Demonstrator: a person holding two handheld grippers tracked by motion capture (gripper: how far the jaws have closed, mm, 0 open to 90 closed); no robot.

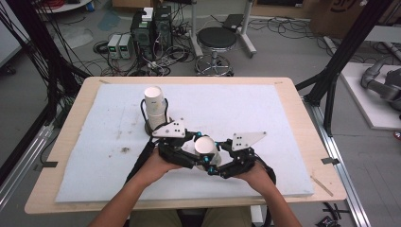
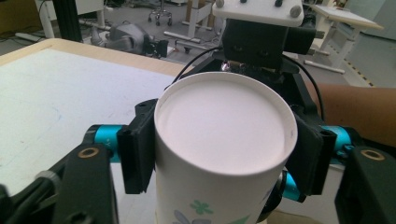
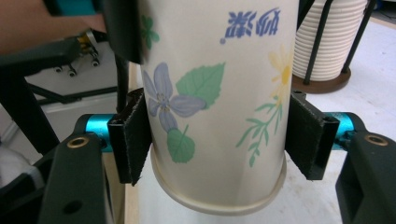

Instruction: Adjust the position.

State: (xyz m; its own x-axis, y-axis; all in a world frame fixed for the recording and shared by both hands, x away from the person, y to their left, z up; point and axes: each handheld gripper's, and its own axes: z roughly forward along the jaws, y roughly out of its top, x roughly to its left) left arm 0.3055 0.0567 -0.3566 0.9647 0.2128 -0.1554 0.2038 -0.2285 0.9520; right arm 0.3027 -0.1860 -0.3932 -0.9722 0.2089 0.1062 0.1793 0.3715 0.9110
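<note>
A white paper cup (image 1: 205,146) printed with flowers and leaves is held upside down, base up, above the near middle of the white mat (image 1: 246,106). My left gripper (image 1: 195,143) is shut on the cup (image 2: 224,140) near its base, one pad (image 2: 139,151) on each side. My right gripper (image 1: 216,160) is shut on the same cup (image 3: 217,93) lower down, with its pads (image 3: 135,140) just above the rim. A tall stack of cups (image 1: 155,105) stands in a wire holder behind the left gripper, and the stack of cups (image 3: 330,39) is at the upper right of the right gripper view.
The mat covers most of the wooden table (image 1: 302,101). Beyond the far edge on the floor are a black stool (image 1: 215,41), computer boxes (image 1: 150,29) and cables. A grey robot arm (image 1: 380,80) lies on a second table at the right.
</note>
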